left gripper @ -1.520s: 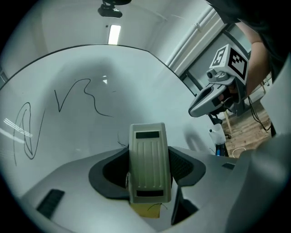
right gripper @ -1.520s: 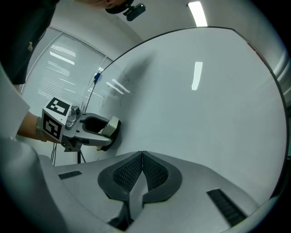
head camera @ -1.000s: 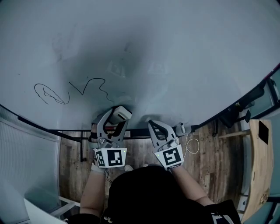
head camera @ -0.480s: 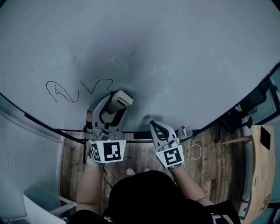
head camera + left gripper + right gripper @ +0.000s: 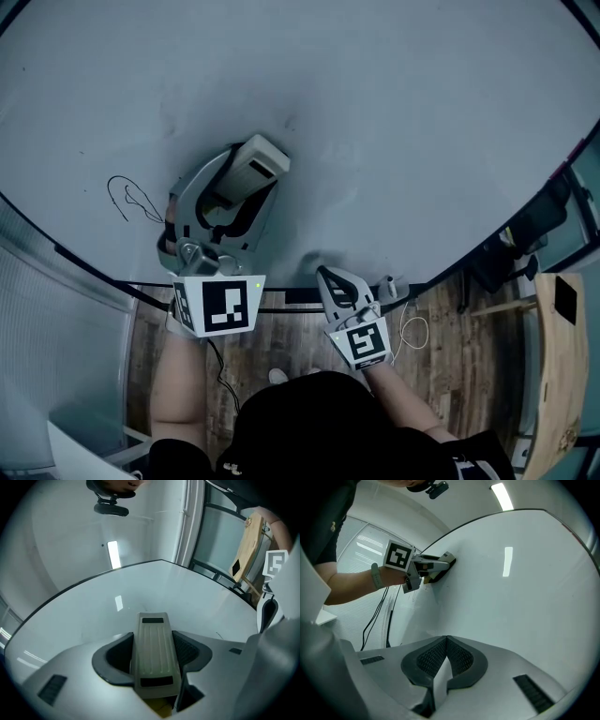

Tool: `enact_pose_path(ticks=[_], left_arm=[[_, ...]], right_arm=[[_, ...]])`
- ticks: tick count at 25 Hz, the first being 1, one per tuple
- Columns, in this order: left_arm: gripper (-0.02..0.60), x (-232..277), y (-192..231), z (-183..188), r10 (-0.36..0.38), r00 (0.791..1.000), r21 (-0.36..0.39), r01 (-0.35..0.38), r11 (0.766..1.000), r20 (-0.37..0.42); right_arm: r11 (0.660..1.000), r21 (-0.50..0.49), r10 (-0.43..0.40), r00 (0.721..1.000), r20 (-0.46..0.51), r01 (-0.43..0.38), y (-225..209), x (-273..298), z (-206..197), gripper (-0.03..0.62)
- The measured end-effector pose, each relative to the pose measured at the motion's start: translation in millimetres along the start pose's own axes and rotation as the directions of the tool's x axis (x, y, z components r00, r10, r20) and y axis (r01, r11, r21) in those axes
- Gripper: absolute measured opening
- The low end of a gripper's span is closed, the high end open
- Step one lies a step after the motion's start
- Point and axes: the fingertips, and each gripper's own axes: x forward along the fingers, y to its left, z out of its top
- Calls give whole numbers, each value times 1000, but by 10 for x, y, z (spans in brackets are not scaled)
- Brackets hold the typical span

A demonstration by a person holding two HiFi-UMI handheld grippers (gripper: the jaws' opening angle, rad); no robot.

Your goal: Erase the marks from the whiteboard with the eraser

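The whiteboard [image 5: 394, 122] fills most of the head view. A black scribbled loop [image 5: 131, 199] shows at its left. My left gripper [image 5: 246, 178] is shut on the beige eraser [image 5: 255, 159], holding it against the board just right of the scribble. In the left gripper view the eraser [image 5: 154, 653] lies lengthwise between the jaws of that gripper [image 5: 154, 663]. My right gripper [image 5: 336, 281] hangs low by the board's bottom edge. In its own view it [image 5: 446, 641] is shut on nothing, and the left gripper [image 5: 433, 566] is seen pressing the eraser [image 5: 446, 559] to the board.
A dark rail [image 5: 291, 296] runs along the board's lower edge, with a marker [image 5: 387, 281] on it. Below are wooden floor [image 5: 441, 337] and a white cable loop [image 5: 410, 323]. A wooden panel [image 5: 553, 347] stands at right; window blinds [image 5: 56, 319] at left.
My left gripper has risen from the rail up onto the board with the eraser. The zigzag mark right of the loop no longer shows. The right gripper stayed low.
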Motion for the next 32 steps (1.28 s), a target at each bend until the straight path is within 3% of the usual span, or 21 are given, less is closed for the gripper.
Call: enact_pose_path(ticks=[5,12,15,23,32], left_arm=[[268,46,164,139,0,1000,6,-1,1000,30],[268,-42,194,38,51,998,-29,-49,998,49],[267,-155,172,-161,71,997,-84,-69,994,21],[268,-434,29,-633,111,993,-131,-117,984,-51],[268,-808,-279,-1283,133,974,-213,-172,962,-186]], right_arm=[[1000,-1,4,1000,1,-4,-5,0,4,29],[999,32,9,1000,-24,-9,3,31,-54,29],[999,32,27,999,-34,-25,86,47,-86,29],[996,-1,93,994,-55,-93,327,95,-144,29],[991,4,130,986,-102,-130,513,102,-289,29]])
